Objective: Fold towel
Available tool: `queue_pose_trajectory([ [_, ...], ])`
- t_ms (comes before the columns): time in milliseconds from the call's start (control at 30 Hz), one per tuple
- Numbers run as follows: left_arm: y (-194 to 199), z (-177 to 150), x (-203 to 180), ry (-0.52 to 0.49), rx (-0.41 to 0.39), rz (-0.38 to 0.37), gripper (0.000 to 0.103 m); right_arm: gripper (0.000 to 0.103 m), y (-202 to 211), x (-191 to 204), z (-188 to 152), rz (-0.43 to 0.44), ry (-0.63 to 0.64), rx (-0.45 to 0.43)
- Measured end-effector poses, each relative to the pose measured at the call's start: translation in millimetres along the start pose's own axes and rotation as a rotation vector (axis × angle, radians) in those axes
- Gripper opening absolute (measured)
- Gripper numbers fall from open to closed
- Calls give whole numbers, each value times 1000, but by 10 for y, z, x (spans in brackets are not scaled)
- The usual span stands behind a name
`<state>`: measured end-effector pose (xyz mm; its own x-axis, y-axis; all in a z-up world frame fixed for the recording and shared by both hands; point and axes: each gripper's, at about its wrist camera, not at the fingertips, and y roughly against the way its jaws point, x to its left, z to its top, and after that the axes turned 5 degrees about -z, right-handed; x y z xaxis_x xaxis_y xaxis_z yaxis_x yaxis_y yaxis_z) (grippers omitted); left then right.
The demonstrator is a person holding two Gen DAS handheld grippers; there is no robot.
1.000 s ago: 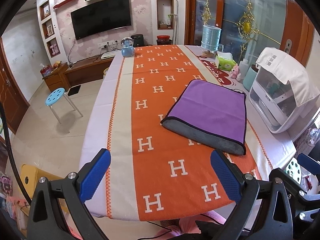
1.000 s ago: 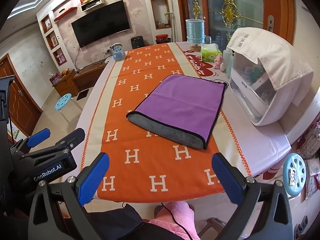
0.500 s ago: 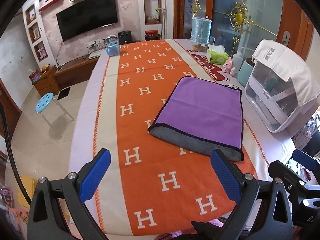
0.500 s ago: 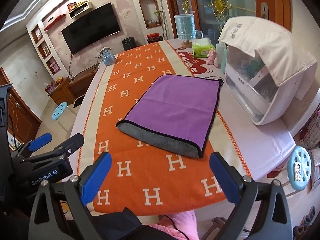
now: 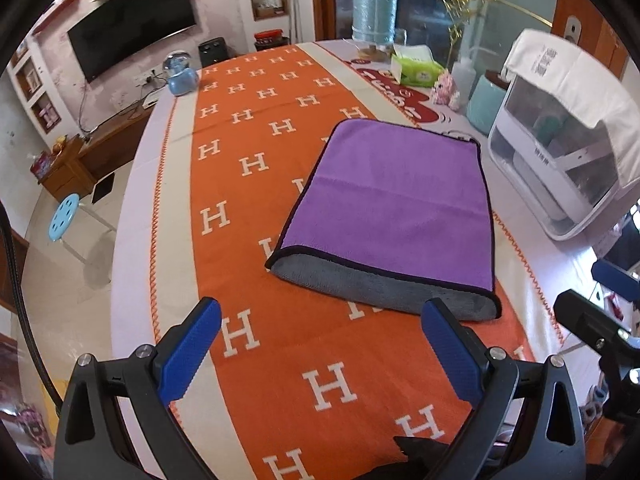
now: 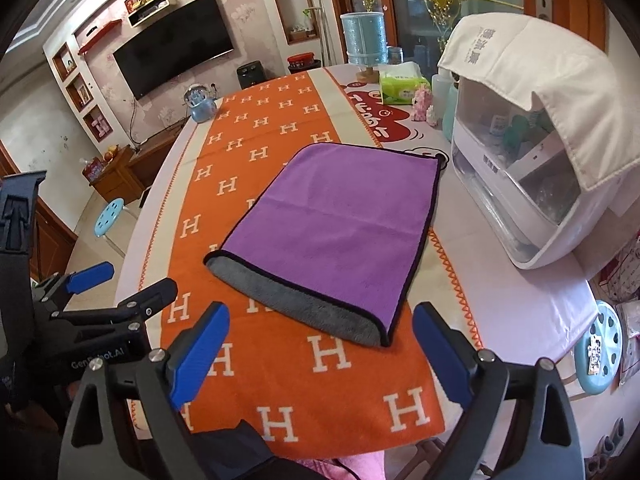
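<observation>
Two grippers, left gripper (image 5: 320, 344) and right gripper (image 6: 320, 340), are hovering with jaws apart, holding nothing. Towel (image 5: 394, 204) is lying centre frame on the tabletop (image 5: 256, 360), already folded once, grey underside showing at the near edge. Risk: pinching only the top layer, so layers are slipping apart. Versus earlier, both grippers are sitting closer to the towel.

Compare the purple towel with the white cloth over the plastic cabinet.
The purple folded towel lies flat on the orange tablecloth; the white printed cloth hangs draped over the white plastic cabinet. The towel has black edging and a grey underside; the cloth is plain white. Neither is touched by a claw.
</observation>
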<state>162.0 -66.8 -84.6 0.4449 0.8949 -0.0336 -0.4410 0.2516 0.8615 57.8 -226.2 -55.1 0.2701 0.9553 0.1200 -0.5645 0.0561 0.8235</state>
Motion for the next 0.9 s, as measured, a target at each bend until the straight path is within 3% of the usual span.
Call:
queue_pose_trajectory([
  [300,-471,206,113,-97,78,4,100,92,-362,-73,70,44,132,23],
  [533,-747,290,213,-199,87,8,100,90,-575,-121,62,67,221,45],
  [767,-990,272,195,-349,84,-41,100,86,-763,-195,-19,119,252,89],
  [900,-1130,246,195,-379,117,-71,100,81,-881,-259,-78,126,239,120],
])
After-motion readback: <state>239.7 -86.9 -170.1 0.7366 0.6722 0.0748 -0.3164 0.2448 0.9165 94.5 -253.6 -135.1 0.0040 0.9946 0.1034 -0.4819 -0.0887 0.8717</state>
